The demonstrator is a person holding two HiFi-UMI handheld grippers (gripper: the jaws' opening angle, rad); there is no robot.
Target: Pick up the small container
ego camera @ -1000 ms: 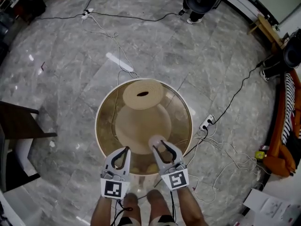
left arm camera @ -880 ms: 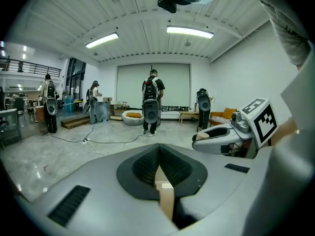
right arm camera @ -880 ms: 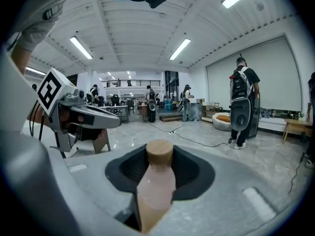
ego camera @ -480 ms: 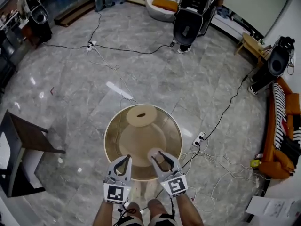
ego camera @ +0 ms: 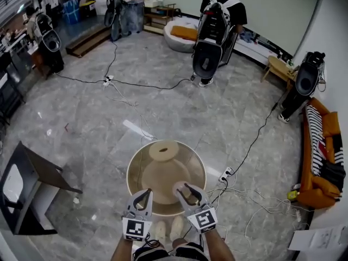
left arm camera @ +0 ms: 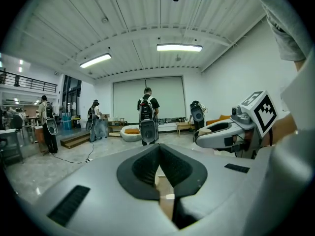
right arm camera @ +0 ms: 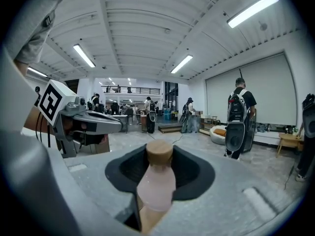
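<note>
The small container (ego camera: 178, 188) is a pale pink bottle with a cork lid (right arm camera: 160, 152), and my right gripper (ego camera: 183, 191) is shut on it. In the right gripper view the bottle (right arm camera: 156, 183) stands between the jaws, lid pointing away. The left gripper (ego camera: 144, 193) hovers beside it over the near rim of the round table (ego camera: 134, 167). Its jaws meet at the tips with nothing between them (left arm camera: 158, 154). Each gripper shows in the other's view: the right gripper (left arm camera: 224, 133), the left gripper (right arm camera: 91, 122).
The table has a glass top over a tan cone base (ego camera: 163, 151). Cables and a power strip (ego camera: 224, 174) lie on the marble floor. A dark chair (ego camera: 32, 184) stands at left, an orange sofa (ego camera: 321, 167) at right. A person with a backpack (ego camera: 215, 26) stands far off.
The head view has tilted up and away: the table looks smaller and more of the room shows. Both grippers keep their places, the right still holding the bottle.
</note>
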